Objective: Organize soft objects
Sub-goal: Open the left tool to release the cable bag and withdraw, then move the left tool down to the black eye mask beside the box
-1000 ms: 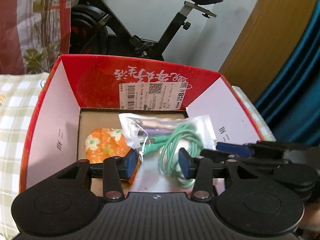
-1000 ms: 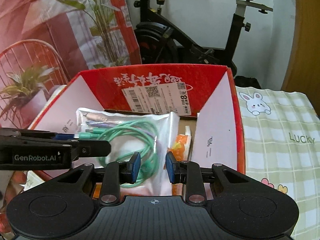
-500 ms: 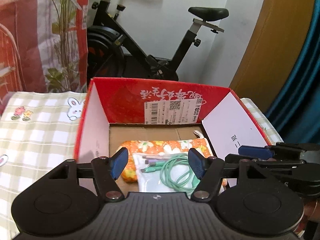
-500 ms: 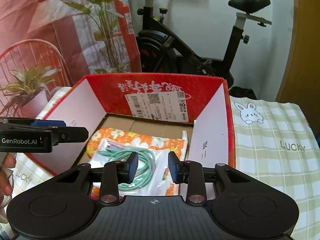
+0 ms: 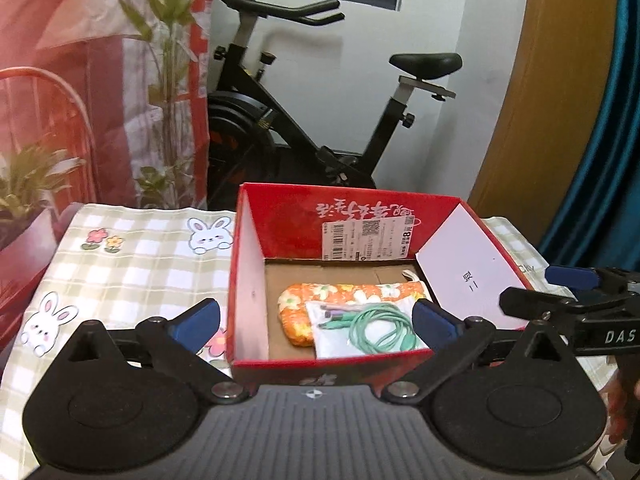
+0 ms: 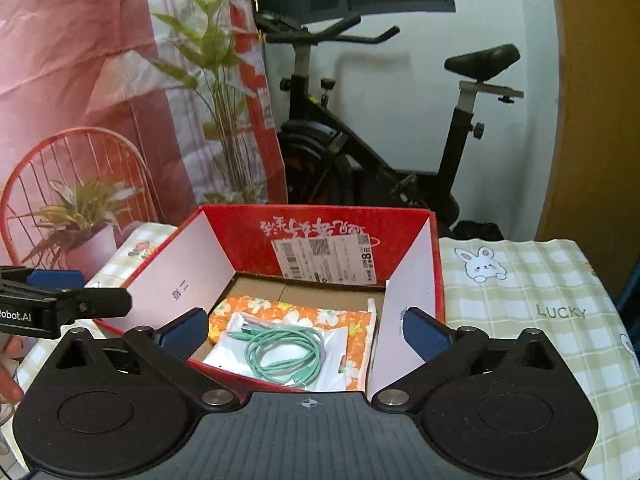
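Hovering short of the red box [image 5: 360, 220], both grippers have jaws spread wide w/ nothing between the pads; they've just been opening. Left gripper [image 5: 316, 320] sits at the box's near wall, its left finger [image 5: 196, 320] out over the checked tablecloth [image 5: 132, 260], right finger above the box's near right corner. Right gripper [image 6: 306, 332] frames the box interior from the near side. Inside, on the cardboard floor, an orange floral pouch [image 6: 280, 312] lies flat, and a clear plastic bag [image 6: 280, 352] w/ a coiled green cable [image 6: 284, 354] rests on top of it, toward the near edge. Neither gripper touches either item. Box stands on the tablecloth w/ bunny prints, white side flaps up. Behind: an exercise bike [image 5: 320, 120] and a red-and-white curtain w/ plant print [image 6: 100, 80]. Part of a hand [image 6: 10, 364] shows at the left edge of the right wrist view.
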Demonstrator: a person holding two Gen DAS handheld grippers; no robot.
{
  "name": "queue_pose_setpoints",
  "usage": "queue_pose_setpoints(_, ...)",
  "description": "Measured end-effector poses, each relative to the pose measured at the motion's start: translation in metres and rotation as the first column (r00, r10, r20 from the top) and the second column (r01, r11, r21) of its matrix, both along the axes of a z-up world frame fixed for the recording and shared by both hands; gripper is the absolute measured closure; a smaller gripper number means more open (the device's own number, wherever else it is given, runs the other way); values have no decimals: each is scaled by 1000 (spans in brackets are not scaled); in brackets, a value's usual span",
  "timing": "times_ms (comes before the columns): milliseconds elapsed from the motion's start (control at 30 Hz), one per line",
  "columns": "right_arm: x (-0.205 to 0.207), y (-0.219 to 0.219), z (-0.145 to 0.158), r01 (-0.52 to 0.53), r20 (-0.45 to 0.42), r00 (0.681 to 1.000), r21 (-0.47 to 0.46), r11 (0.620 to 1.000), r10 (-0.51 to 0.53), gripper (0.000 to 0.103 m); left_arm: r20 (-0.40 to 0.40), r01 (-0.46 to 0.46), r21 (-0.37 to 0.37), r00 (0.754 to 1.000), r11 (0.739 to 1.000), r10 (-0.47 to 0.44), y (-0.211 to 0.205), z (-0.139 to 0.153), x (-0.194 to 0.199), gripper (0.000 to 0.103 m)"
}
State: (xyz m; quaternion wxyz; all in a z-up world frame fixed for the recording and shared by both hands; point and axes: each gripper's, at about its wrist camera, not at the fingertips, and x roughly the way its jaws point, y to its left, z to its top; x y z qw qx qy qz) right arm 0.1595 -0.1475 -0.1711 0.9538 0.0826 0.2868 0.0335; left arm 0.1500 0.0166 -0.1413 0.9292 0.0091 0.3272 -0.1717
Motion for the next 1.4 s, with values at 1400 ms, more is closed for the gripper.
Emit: queue_pose_setpoints(1400,-149,39,-95,-114,-98,989,-21,993,111,5,-239,-105,-131,968,986,71,45,-116,-128,0)
